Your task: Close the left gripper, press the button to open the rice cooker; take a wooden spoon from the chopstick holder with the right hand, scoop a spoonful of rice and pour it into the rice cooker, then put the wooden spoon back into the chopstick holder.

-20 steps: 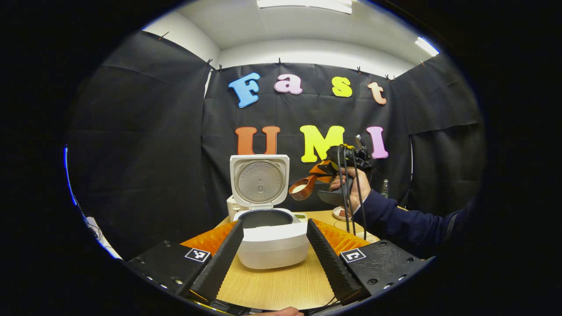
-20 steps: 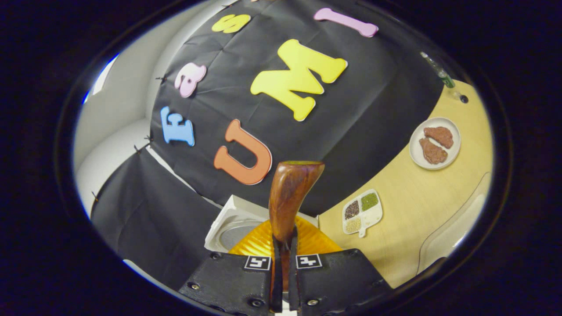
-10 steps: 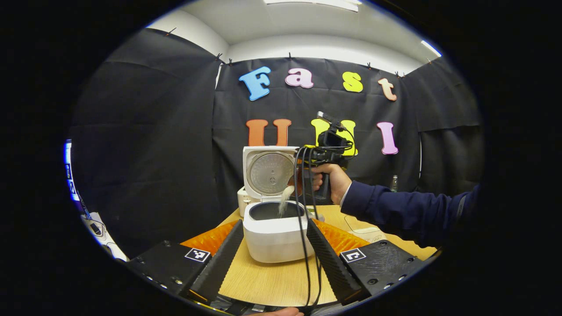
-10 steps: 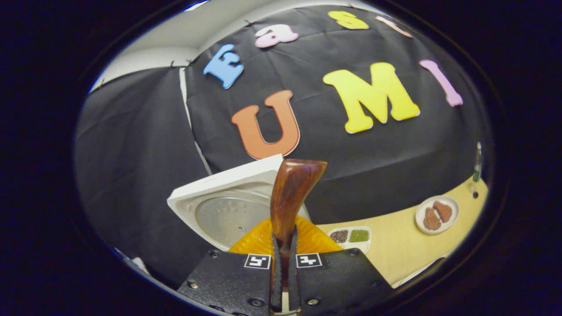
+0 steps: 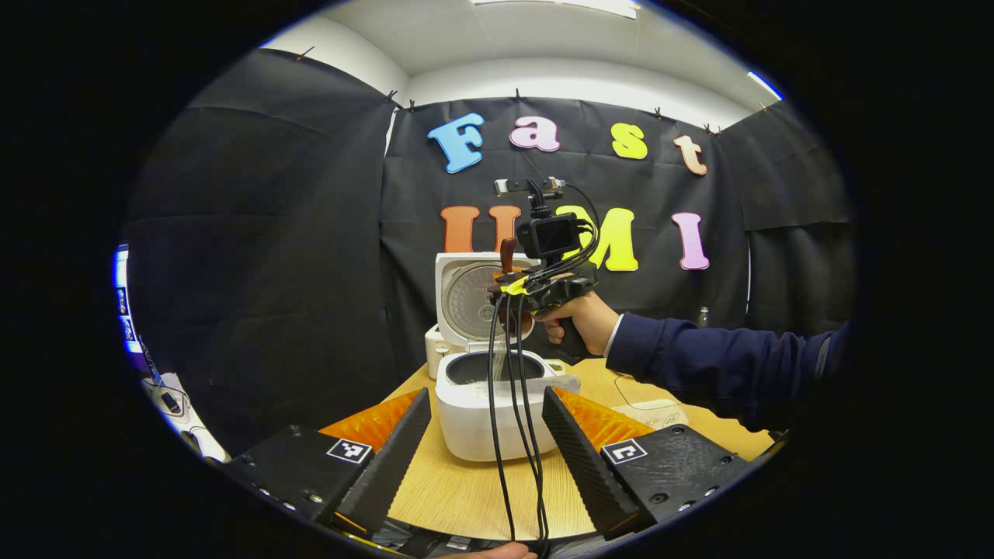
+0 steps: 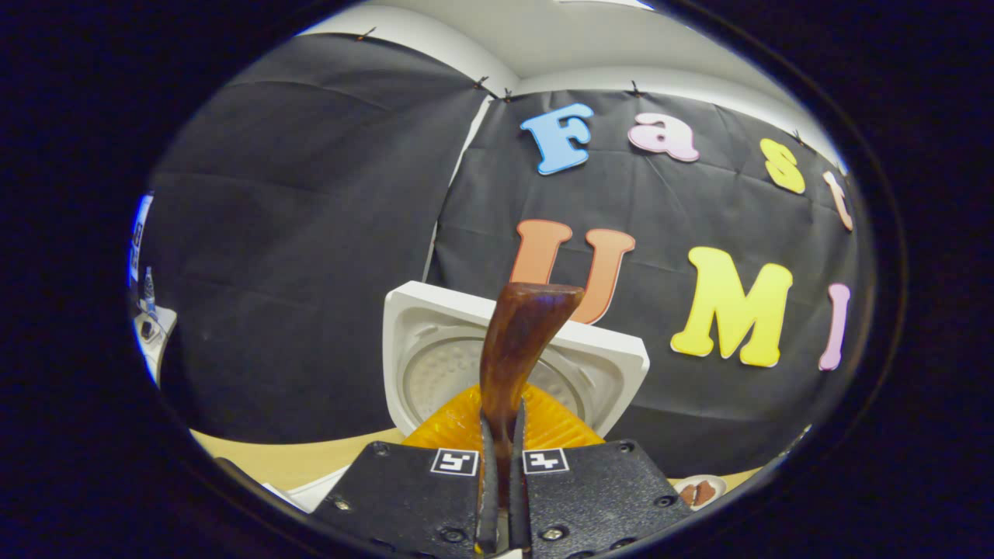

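One wooden spoon [image 6: 519, 341] pinched in right hand-held gripper [image 6: 502, 497]; left hand-held gripper [image 5: 485, 442] gapes empty.

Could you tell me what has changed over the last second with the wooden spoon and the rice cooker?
The right gripper swung left over the rice cooker and tipped the wooden spoon, pouring its rice into the pot. Unchanged: it stays shut on the spoon, the lid stays open, and the left gripper stays open.

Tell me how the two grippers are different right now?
The left gripper is open with nothing between its fingers, while the right gripper is shut on the wooden spoon. The left gripper sits low, back from the rice cooker; the right gripper is held up above its pot. Both face the cooker's raised lid.
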A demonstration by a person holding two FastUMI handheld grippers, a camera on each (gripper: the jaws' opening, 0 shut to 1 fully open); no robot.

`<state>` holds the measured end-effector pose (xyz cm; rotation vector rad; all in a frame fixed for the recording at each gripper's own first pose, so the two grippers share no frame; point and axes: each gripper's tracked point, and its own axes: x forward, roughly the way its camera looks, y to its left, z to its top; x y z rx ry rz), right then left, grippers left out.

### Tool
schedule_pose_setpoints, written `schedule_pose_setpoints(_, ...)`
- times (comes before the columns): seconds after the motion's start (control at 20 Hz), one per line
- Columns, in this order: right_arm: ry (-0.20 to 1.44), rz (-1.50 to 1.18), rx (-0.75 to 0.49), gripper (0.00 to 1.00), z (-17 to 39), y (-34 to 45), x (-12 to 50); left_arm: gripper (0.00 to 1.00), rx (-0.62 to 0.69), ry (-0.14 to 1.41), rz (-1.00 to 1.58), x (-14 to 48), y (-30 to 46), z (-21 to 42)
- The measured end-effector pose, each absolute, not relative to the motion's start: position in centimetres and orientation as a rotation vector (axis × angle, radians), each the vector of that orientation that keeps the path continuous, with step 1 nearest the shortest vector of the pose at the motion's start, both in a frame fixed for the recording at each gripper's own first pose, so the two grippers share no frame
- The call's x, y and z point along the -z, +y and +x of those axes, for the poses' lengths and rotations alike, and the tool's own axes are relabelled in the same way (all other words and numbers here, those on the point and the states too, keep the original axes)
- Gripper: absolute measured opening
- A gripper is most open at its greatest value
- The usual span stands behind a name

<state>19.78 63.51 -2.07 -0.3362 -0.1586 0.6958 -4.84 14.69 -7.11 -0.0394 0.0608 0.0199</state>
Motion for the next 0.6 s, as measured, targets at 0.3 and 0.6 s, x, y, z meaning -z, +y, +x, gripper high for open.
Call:
schedule_pose_setpoints(0.3,-0.208,-0.425,-0.701,0.08,18.6,62.2,1.5,0.92,-0.029,0.058,-0.035,6.6,14.3,-5.0)
schedule_pose_setpoints(0.6,-0.181,-0.336,-0.681,0.07,17.6,56.6,-0.2,0.92,-0.031,0.052,-0.039,6.1,13.4,-4.9)
